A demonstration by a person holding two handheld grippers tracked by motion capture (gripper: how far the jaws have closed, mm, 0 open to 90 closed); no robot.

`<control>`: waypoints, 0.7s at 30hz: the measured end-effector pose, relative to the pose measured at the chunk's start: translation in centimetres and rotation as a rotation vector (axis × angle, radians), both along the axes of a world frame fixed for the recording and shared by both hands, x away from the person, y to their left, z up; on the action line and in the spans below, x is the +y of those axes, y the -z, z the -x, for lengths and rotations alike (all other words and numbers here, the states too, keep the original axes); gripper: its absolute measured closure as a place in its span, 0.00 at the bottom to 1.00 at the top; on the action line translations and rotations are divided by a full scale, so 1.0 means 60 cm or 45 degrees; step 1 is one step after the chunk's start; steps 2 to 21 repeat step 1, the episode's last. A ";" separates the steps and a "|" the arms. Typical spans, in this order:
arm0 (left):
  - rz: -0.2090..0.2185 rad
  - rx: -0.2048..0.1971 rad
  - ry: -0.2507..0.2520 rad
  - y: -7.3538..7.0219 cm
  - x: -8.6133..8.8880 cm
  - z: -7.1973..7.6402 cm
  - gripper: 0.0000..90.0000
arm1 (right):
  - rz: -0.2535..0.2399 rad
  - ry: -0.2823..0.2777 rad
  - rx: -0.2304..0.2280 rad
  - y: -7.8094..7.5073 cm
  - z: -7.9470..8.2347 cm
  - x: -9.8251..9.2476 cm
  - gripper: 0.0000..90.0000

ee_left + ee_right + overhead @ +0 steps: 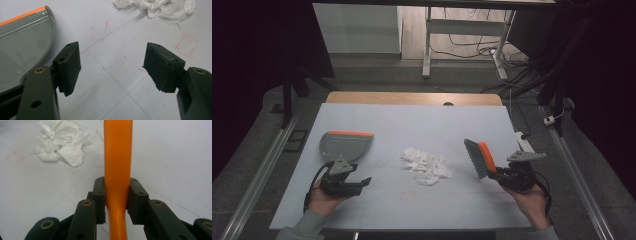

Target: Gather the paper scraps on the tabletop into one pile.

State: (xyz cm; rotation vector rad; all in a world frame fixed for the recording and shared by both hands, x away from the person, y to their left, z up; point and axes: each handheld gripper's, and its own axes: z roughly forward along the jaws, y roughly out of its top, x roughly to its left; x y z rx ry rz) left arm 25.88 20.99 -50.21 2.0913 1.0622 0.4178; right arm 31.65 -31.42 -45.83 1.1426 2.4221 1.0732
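Two grippers, left gripper point(364, 183) released, right gripper point(493, 172) grasping one brush point(479, 158), one dustpan point(344, 144), one paper pile point(427, 165)

Paper scraps point(427, 166) between dustpan point(346, 145), brush point(479, 159)

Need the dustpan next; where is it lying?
In the high view, the dustpan lies on the table's left side, just beyond the open left gripper, left of the paper scraps.
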 end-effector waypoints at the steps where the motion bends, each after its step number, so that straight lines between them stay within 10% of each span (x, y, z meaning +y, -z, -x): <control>1: -0.001 0.000 0.000 0.000 0.000 0.000 0.34 | 0.000 -0.003 -0.006 0.000 0.001 0.000 0.79; 21: -0.001 0.000 0.000 0.000 0.000 0.000 0.34 | 0.000 -0.003 -0.006 0.000 0.001 0.000 0.79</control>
